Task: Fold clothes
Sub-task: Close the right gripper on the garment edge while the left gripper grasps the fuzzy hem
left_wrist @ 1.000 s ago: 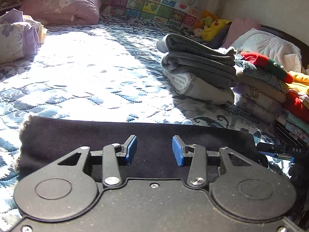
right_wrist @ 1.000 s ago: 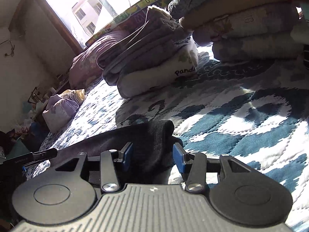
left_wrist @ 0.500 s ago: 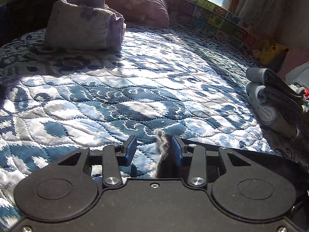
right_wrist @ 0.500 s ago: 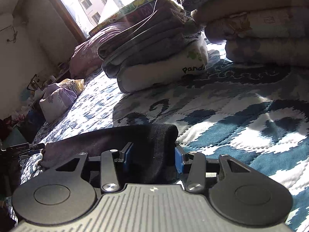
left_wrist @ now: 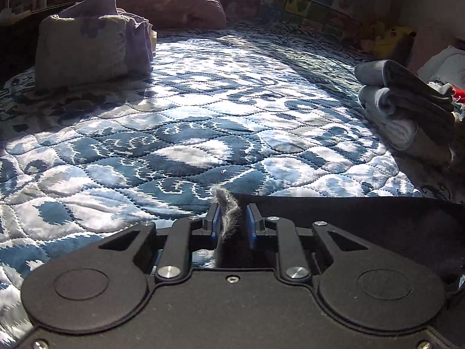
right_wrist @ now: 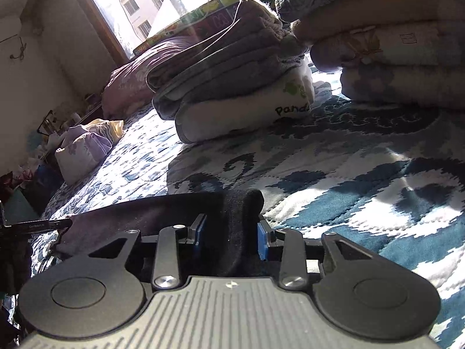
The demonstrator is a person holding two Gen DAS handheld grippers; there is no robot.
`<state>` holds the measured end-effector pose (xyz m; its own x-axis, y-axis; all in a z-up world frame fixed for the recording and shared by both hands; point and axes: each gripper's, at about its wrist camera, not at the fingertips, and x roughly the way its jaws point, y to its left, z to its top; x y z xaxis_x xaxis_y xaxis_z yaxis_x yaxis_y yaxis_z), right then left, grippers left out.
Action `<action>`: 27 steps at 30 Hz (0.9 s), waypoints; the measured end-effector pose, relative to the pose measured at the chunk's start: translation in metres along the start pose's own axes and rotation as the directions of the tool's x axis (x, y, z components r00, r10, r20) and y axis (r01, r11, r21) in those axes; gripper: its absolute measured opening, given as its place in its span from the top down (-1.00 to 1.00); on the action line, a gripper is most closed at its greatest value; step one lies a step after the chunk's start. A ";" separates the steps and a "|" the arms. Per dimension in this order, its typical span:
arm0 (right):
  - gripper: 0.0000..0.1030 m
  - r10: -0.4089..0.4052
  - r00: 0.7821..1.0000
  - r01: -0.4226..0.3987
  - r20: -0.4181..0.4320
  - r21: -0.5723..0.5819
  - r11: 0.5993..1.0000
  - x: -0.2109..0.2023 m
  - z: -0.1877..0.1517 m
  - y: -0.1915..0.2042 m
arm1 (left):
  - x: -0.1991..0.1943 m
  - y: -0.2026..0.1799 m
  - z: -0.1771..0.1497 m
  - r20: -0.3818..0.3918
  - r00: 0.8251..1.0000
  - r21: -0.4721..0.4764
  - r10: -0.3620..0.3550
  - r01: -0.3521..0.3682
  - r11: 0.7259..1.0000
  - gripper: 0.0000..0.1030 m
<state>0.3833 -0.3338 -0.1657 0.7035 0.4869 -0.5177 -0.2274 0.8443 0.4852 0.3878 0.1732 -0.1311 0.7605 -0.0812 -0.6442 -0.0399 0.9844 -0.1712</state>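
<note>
A black folded garment (left_wrist: 363,224) lies on the blue-and-white quilted bed (left_wrist: 203,122), stretched between both grippers. My left gripper (left_wrist: 232,221) is shut on its left end, where a fuzzy grey edge sticks up between the blue pads. In the right wrist view the same black garment (right_wrist: 139,218) runs off to the left, and my right gripper (right_wrist: 231,232) is shut on its thick rolled right end. The left gripper's tip (right_wrist: 37,226) shows at the far left of that view.
A stack of folded grey and white clothes (left_wrist: 407,110) sits ahead on the right, seen close as the folded stack (right_wrist: 232,87) beside a taller pile (right_wrist: 392,58). A folded lilac bundle (left_wrist: 87,49) and a pillow (left_wrist: 168,0) lie toward the bed's far side.
The left gripper swung from over the garment's middle to its left end and closed on it. The right gripper's jaws closed in on the rolled right end.
</note>
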 end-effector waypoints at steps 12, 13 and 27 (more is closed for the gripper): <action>0.79 -0.052 0.997 0.054 0.061 -0.031 0.998 -0.001 -0.002 0.007 | -0.006 0.004 0.004 0.186 0.982 -0.078 0.010 0.004 0.997 0.94; 0.79 -0.050 0.997 0.053 0.066 -0.038 0.998 -0.001 -0.001 0.008 | -0.010 0.006 0.005 0.198 0.980 -0.089 0.004 0.014 0.996 0.94; 0.71 -0.021 1.000 0.021 0.006 -0.027 0.999 0.006 0.005 0.007 | 0.003 0.002 0.011 0.125 0.991 -0.094 0.058 -0.047 0.995 0.94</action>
<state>0.3894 -0.3263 -0.1621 0.7122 0.4679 -0.5233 -0.2307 0.8601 0.4551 0.3975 0.1762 -0.1250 0.8317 -0.0037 -0.5552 -0.1359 0.9682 -0.2100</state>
